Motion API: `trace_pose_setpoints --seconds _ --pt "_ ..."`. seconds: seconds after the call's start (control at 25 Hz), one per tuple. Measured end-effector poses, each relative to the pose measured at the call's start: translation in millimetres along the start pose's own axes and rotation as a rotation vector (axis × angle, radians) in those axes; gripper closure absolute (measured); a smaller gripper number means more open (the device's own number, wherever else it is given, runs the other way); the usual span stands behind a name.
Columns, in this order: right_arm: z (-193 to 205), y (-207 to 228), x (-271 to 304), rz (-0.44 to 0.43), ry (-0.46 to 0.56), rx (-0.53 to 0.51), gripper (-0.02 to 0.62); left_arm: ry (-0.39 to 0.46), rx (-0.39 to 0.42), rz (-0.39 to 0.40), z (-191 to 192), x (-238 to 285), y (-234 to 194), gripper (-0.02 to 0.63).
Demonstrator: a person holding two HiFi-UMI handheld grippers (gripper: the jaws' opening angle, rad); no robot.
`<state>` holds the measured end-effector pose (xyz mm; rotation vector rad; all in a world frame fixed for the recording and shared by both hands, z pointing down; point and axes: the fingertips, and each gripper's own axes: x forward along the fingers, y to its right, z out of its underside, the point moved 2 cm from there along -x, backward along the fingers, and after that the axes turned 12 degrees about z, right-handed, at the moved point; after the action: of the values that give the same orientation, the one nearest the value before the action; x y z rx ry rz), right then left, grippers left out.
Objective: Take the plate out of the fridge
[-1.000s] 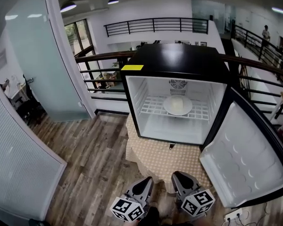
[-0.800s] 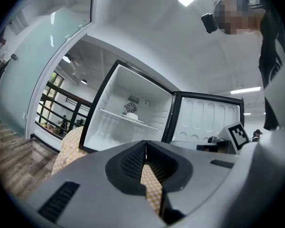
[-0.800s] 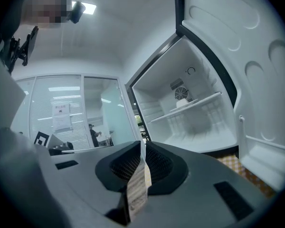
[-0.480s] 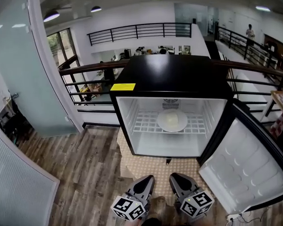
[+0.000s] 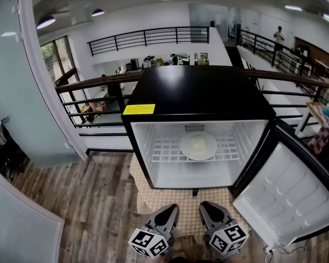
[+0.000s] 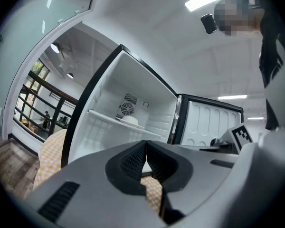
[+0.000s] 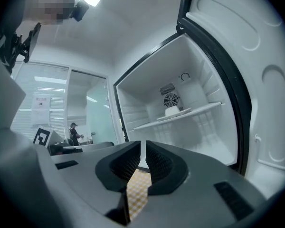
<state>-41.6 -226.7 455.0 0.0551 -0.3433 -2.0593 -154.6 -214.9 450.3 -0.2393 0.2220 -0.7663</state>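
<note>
Plate (image 5: 198, 146): white and round, flat on the wire shelf (image 5: 164, 149) inside the fridge (image 5: 200, 92), about mid-width and towards the back wall, just below the fan grille (image 5: 194, 127). A pale lump (image 5: 198, 143) of food sits on it; I can't tell what it is. Nothing else is on the shelf.

Door (image 5: 288, 196): swung wide to the right, so the opening is clear. The fridge stands on a checked cloth (image 5: 181, 201).

Left gripper (image 5: 169, 208): low, in front of the fridge, well short of the opening. Its jaws are closed tip to tip with nothing between them; only cloth shows through the gap behind the pads.

Right gripper (image 5: 204, 206): just beside the left one, equally far back. Jaws are together but for a thin slit, and empty.

My read: this is the approach stage. Neither gripper is at the plate.

Risks from here:
- Both sets of jaws are closed. If I reach in like this, I'd shove the plate towards the back wall rather than take it.
- The rim looks shallow and lies close on the wires. A lower jaw could snag a shelf wire, or a thin bite could slip.
- A one-sided grip would likely tip the plate on the way out, and the food would slide off.
- The door is close on the right. A wide swing with the right gripper could knock it.
</note>
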Motion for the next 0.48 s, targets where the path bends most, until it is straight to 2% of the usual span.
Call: trace_pose_setpoints --seconds 0.16,0.48 --pt "2 -3 6 0.015 -0.001 0.000 0.543 0.013 0.052 0.008 -3 2 -6 0.597" --pt "2 12 23 0.063 -0.018 0.031 0.543 -0.002 -0.015 0.047 6 25 -21 0.597"
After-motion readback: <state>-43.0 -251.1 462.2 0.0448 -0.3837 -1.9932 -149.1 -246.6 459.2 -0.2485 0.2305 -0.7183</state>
